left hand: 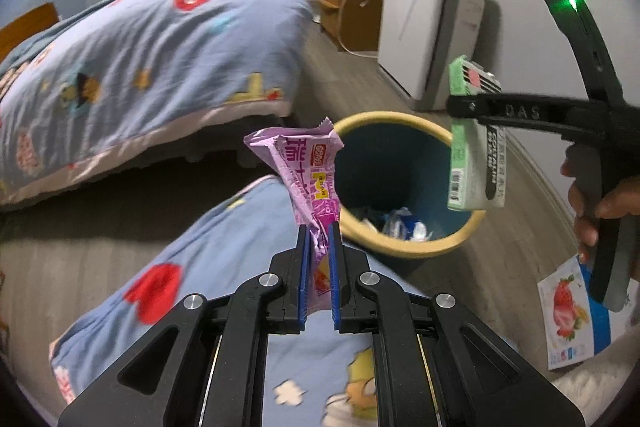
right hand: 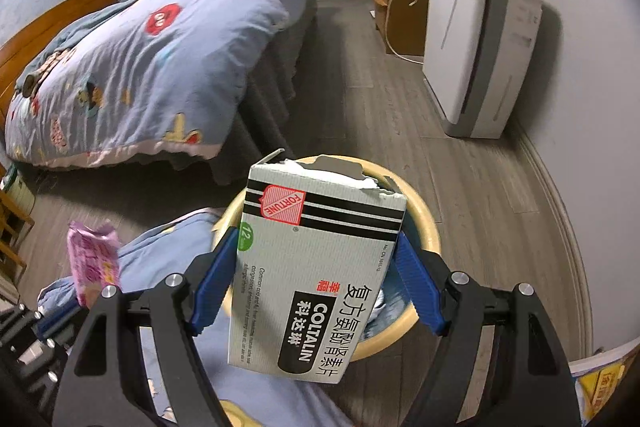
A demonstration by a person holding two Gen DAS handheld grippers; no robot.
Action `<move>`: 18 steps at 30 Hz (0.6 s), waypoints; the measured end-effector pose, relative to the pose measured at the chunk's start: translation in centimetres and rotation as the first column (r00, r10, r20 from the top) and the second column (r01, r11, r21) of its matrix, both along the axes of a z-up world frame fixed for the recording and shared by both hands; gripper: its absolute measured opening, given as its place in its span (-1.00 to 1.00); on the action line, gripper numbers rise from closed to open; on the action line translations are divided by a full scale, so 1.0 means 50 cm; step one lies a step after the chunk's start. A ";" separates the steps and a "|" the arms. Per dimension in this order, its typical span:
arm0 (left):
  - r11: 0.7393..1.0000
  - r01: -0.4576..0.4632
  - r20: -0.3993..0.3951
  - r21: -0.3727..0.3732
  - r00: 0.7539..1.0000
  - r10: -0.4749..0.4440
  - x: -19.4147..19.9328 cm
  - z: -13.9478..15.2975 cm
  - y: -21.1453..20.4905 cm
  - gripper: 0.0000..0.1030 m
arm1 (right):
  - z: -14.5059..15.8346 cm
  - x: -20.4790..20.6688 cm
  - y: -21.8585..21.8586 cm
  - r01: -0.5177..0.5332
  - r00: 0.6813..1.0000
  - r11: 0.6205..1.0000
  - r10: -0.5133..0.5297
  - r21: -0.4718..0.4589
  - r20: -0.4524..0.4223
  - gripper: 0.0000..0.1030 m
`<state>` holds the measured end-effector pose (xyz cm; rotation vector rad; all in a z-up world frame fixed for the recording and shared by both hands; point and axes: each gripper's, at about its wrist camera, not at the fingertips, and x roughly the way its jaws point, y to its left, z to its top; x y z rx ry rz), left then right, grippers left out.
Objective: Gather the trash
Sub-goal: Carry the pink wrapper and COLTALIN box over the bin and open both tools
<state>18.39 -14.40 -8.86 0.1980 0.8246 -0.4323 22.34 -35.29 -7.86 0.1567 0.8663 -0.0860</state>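
My left gripper (left hand: 319, 227) is shut on a crumpled pink snack wrapper (left hand: 308, 171) and holds it upright just left of the round bin (left hand: 404, 247), which has a cream rim, a teal inside and some trash at the bottom. My right gripper (right hand: 318, 239) is shut on a torn white and green Coltalin medicine box (right hand: 316, 267) and holds it over the bin (right hand: 430, 231). In the left wrist view the box (left hand: 474, 163) hangs above the bin's right rim. The wrapper also shows in the right wrist view (right hand: 94, 263).
A bed with a blue patterned duvet (left hand: 140, 67) stands to the left, and a fold of duvet (left hand: 224, 267) lies on the floor beside the bin. A white air purifier (right hand: 480, 47) stands by the right wall. A strawberry-printed packet (left hand: 568, 311) lies on the floor at right.
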 end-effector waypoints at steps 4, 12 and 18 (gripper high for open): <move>1.000 0.020 -0.024 -0.003 1.000 -0.020 0.028 -0.020 -0.060 -0.81 | -0.027 0.020 -0.056 0.044 0.999 0.995 -0.042 0.086 -0.021 0.46; 0.999 0.043 -0.099 0.021 0.994 -0.041 0.096 -0.080 -0.156 -0.81 | -0.086 0.036 -0.133 0.137 0.989 0.970 -0.122 0.200 -0.086 0.47; 0.999 0.042 -0.128 0.026 0.991 -0.038 0.124 -0.118 -0.185 -0.81 | -0.116 0.044 -0.150 0.154 0.986 0.957 -0.131 0.245 -0.108 0.47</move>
